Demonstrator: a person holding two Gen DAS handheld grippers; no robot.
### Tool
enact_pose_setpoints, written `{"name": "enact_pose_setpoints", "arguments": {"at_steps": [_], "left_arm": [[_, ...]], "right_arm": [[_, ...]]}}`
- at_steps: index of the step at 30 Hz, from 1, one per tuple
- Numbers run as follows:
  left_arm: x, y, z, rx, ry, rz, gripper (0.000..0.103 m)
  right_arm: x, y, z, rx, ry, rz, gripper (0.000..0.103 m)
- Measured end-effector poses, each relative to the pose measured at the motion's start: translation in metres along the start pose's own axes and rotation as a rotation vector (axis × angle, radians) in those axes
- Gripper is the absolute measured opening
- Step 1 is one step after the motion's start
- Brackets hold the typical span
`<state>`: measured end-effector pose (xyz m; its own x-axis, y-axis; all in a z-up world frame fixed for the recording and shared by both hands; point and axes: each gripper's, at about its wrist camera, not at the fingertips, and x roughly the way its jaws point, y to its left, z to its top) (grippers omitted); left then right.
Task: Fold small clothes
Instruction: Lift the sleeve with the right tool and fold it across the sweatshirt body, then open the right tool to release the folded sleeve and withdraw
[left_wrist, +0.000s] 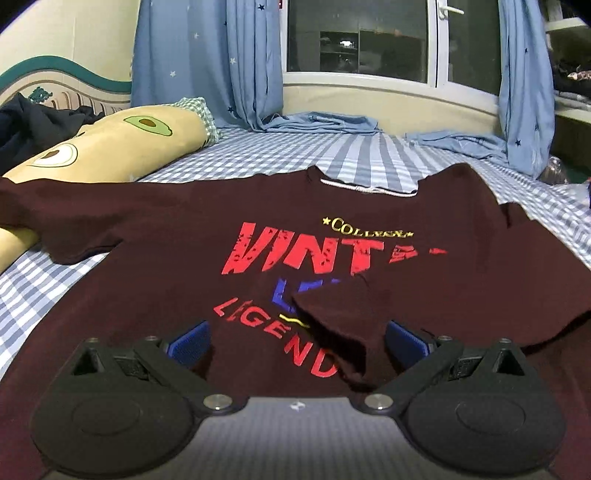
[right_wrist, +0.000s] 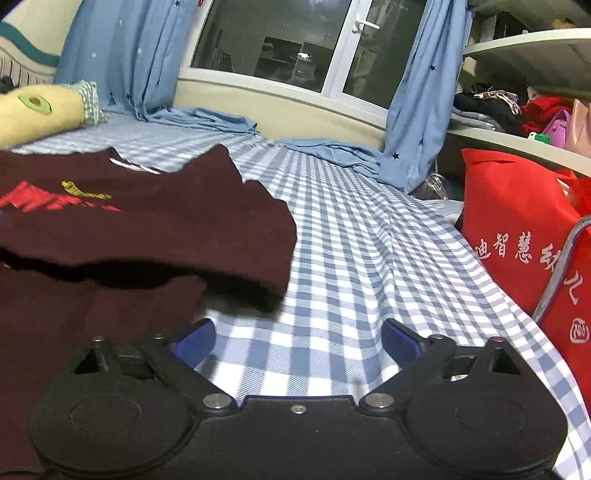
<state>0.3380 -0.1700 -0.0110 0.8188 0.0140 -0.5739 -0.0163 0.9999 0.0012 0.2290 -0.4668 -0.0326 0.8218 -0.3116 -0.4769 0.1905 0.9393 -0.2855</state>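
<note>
A dark maroon T-shirt (left_wrist: 166, 236) with red "VINTAGE LEGEND" print lies face up on the checked bed sheet (left_wrist: 369, 162). Its right sleeve (left_wrist: 424, 295) is folded in over the print. My left gripper (left_wrist: 297, 343) is open just above the shirt's lower front, and the folded sleeve's tip lies between its blue pads without being held. In the right wrist view the shirt (right_wrist: 147, 221) lies at the left, its folded edge raised. My right gripper (right_wrist: 297, 341) is open and empty over the bare sheet (right_wrist: 369, 240), just right of the shirt.
A yellow avocado-print pillow (left_wrist: 110, 144) lies at the left under the shirt's left sleeve. Blue star curtains (left_wrist: 207, 62) trail onto the bed below the window. A red bag (right_wrist: 524, 229) stands at the bed's right edge, below cluttered shelves (right_wrist: 517, 107).
</note>
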Motion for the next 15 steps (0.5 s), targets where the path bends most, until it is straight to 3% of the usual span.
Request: {"name": "enact_pose_setpoints", "arguments": {"at_steps": [7, 8, 9, 12, 15], "left_arm": [[0.014, 0.012, -0.005, -0.053, 0.066, -0.031, 0.103], [0.014, 0.012, -0.005, -0.052, 0.065, -0.031, 0.103], [0.014, 0.011, -0.006, -0.049, 0.066, -0.029, 0.103], [0.014, 0.011, -0.005, -0.043, 0.065, -0.031, 0.103], [0.014, 0.012, -0.005, -0.043, 0.066, -0.04, 0.102]], "right_arm": [[0.049, -0.002, 0.014, 0.074, 0.025, 0.077, 0.058], [0.053, -0.004, 0.017, 0.099, 0.016, 0.09, 0.047], [0.056, -0.006, 0.02, 0.119, 0.01, 0.095, 0.03], [0.059, -0.009, 0.026, 0.161, -0.008, 0.093, 0.009], [0.044, -0.004, 0.024, 0.132, -0.059, 0.018, 0.003]]}}
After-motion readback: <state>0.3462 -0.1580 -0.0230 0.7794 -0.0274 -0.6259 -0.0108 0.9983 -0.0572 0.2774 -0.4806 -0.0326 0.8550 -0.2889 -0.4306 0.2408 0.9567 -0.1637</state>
